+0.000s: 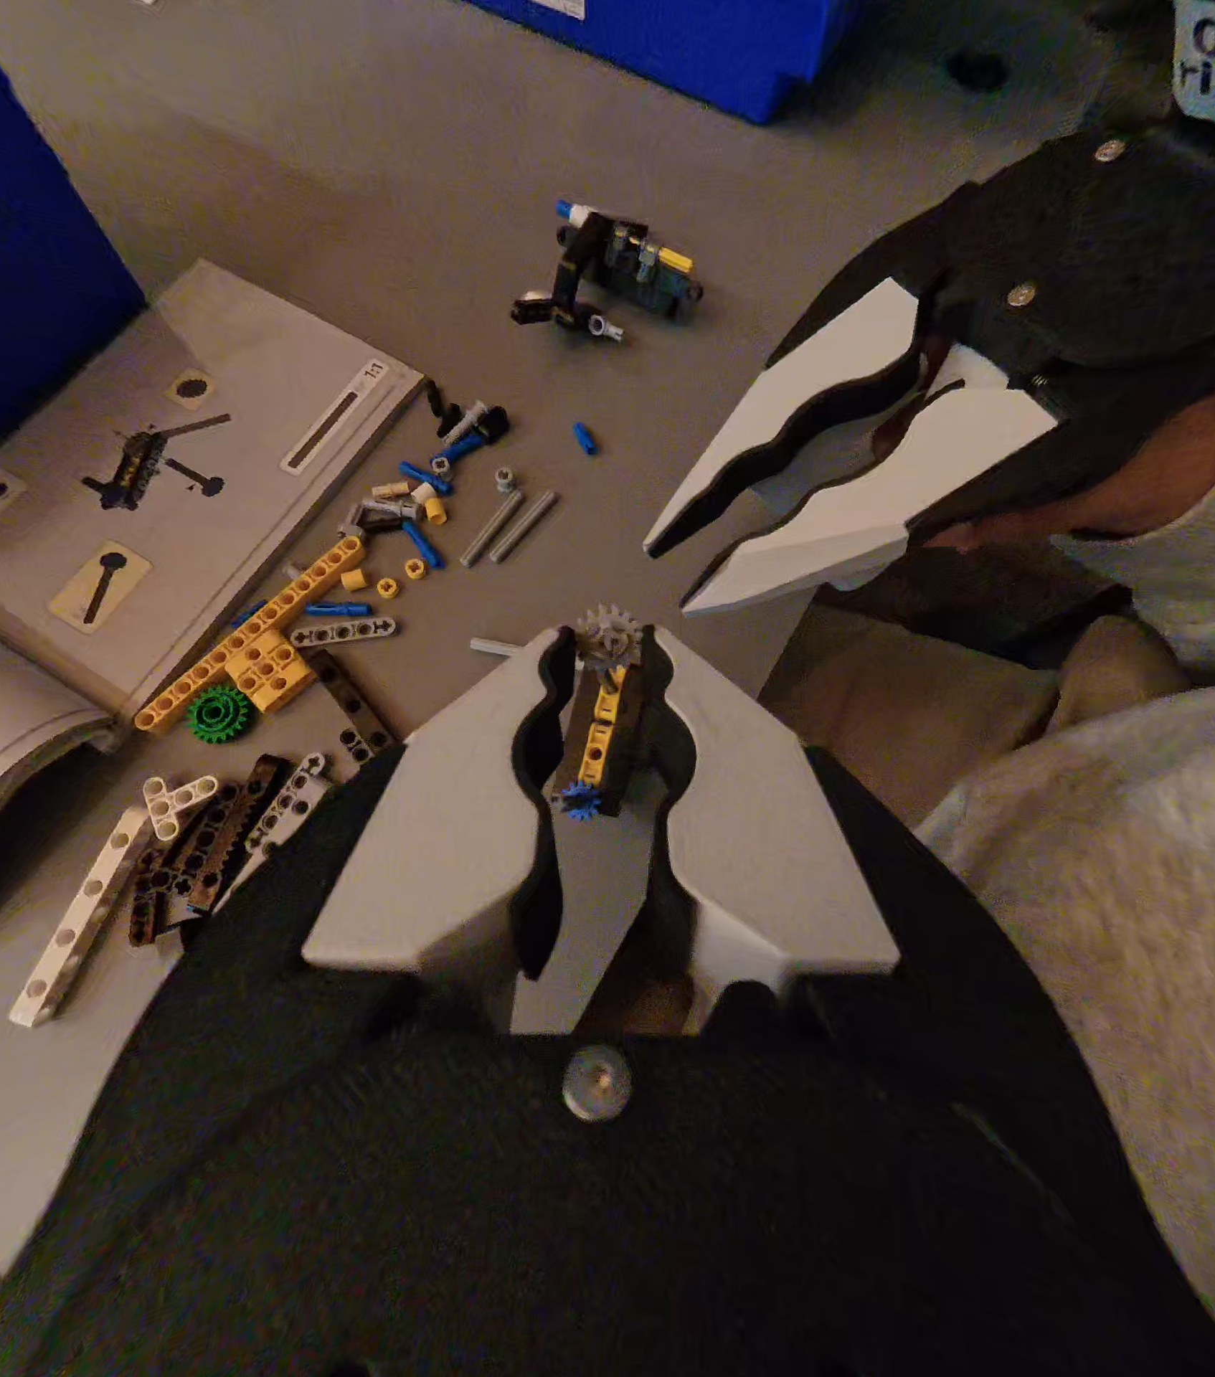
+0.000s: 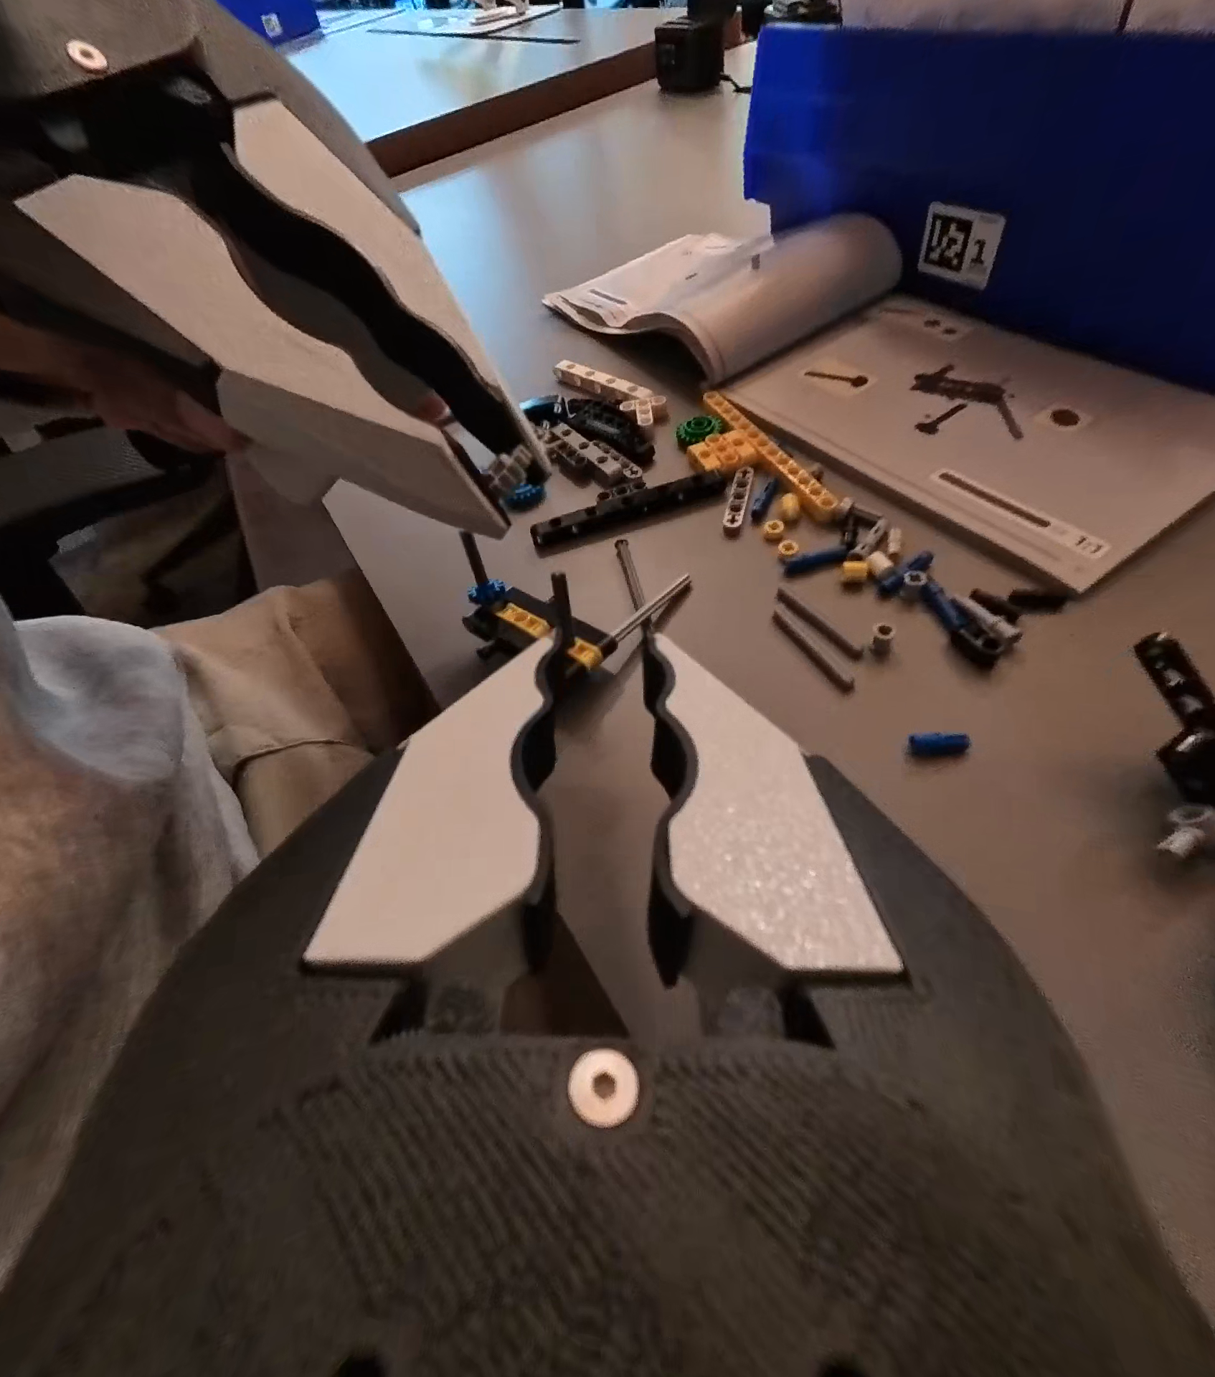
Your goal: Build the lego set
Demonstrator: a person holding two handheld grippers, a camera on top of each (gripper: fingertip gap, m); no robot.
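My left gripper (image 1: 606, 633) is closed tight on the gear block (image 1: 601, 734), a short black and yellow beam lying along the slot between my fingers. Its grey gear (image 1: 610, 632) sits right at my fingertips and a small blue gear (image 1: 580, 799) sits at the end nearest my wrist. In the right wrist view the block (image 2: 511, 469) shows only as a grey and blue bit poking out of the left gripper (image 2: 508, 484).

My right gripper (image 2: 601, 644) is partly open, with a clear gap between the fingers and nothing in it. In the left wrist view it (image 1: 671, 574) hangs just ahead and to the right of my left fingertips, not touching them. Just beyond my right fingertips a second block (image 2: 515, 618) lies on the table (image 2: 1037, 931), with thin axles sticking out of it. My left finger overlaps it, and I cannot tell if they touch.

Ahead and left of my left gripper lie a yellow beam (image 1: 254, 641), a green gear (image 1: 218, 713) and scattered pins. Two grey axles (image 1: 508, 525) lie ahead of my left fingertips. The booklet (image 1: 217, 462) lies open beyond the yellow beam. Far ahead of my left gripper sits a black build (image 1: 612, 268). A blue pin (image 1: 584, 437) lies alone between it and my left fingertips.
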